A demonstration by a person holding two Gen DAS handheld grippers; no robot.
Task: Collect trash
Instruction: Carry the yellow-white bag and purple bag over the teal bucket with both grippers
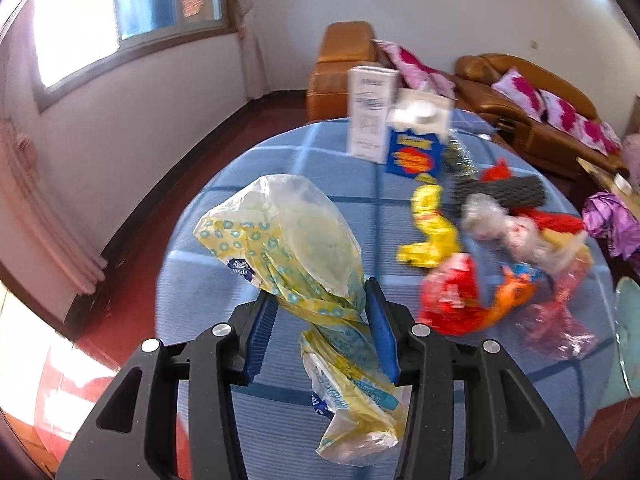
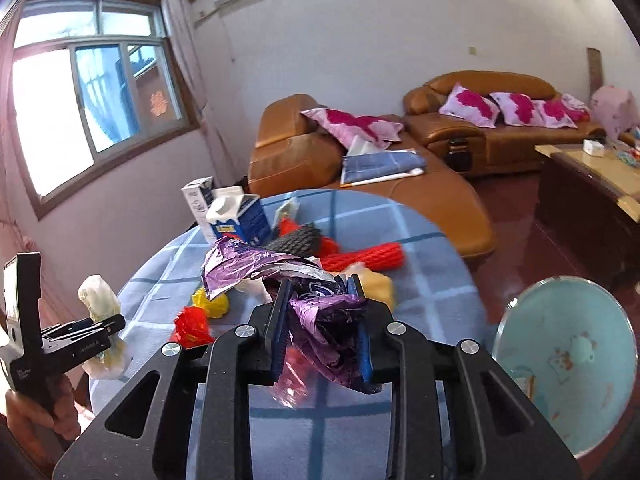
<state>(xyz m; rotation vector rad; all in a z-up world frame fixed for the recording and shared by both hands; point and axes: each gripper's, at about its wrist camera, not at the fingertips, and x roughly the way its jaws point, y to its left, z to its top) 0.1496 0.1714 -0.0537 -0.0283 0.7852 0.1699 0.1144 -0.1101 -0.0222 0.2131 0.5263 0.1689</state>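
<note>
Left hand-held gripper (image 1: 324,316) grasps yellow tissue bag (image 1: 288,240); right hand-held gripper (image 2: 320,320) grasps purple foil wrapper (image 2: 256,268); round desk (image 1: 320,148) strewn with wrappers.

1. The left gripper (image 1: 322,322) points down at a slant, its blue pads (image 1: 382,326) pinched on a crumpled yellow wrapper (image 1: 288,240).
2. The right gripper (image 2: 320,330) tilts gently downward, jaws closed on a purple foil wrapper (image 2: 324,320).
3. A hand (image 2: 38,412) grasps the left gripper's handle.
</note>
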